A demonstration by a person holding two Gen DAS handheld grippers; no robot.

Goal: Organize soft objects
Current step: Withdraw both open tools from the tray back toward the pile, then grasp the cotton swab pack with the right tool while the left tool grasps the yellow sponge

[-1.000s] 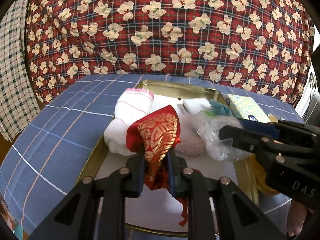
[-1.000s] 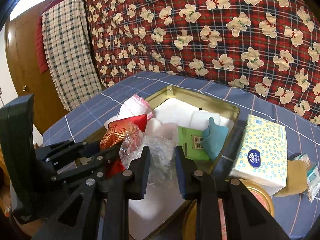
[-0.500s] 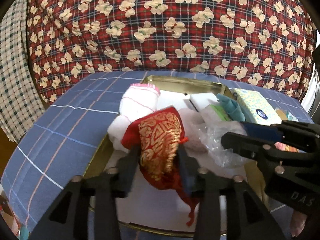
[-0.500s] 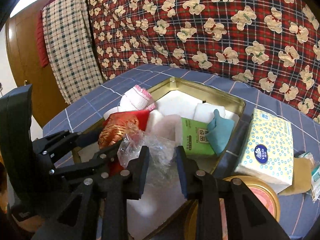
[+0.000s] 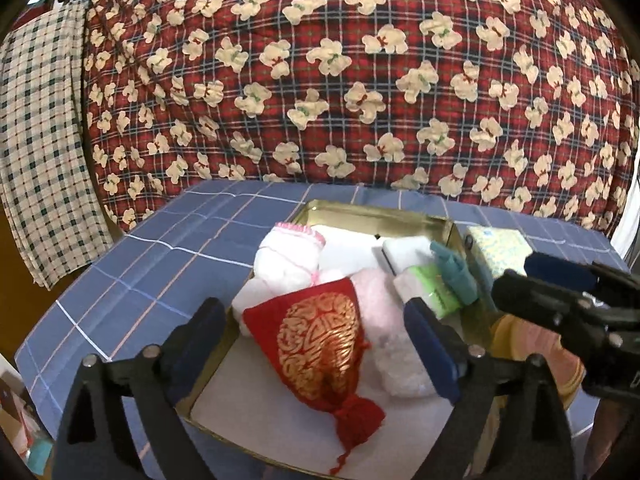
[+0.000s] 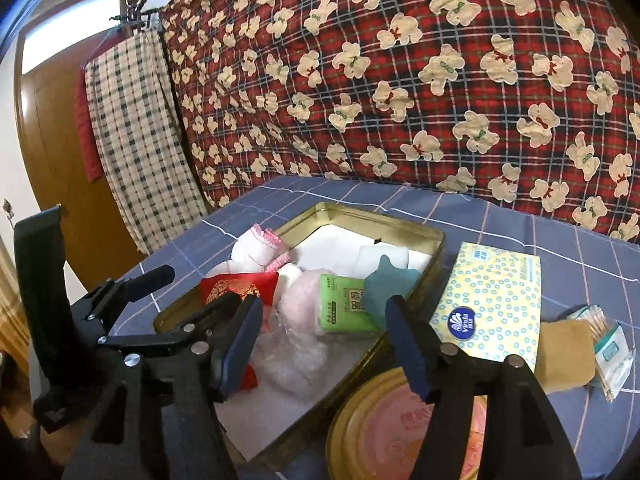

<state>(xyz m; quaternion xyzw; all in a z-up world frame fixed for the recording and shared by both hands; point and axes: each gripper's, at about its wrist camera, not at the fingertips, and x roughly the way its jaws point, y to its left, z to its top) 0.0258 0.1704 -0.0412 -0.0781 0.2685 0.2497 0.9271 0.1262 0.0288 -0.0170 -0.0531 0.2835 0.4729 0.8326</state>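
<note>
A gold tin box on the blue checked tablecloth holds soft things. A red pouch with gold embroidery lies in its near left part. Behind it are white socks with pink trim, a pink fluffy piece, a green tissue pack, a teal cloth and clear plastic wrap. My left gripper is open and empty above the pouch. My right gripper is open and empty above the wrap.
A yellow patterned tissue box stands right of the tin. A round pink-and-gold lid lies near the front. A tan cloth and a cotton swab packet lie far right. A red bear-print quilt fills the back.
My left gripper opened and let the red pouch drop into the tin. My right gripper opened and released the plastic wrap into the tin. Both pulled back and up.
</note>
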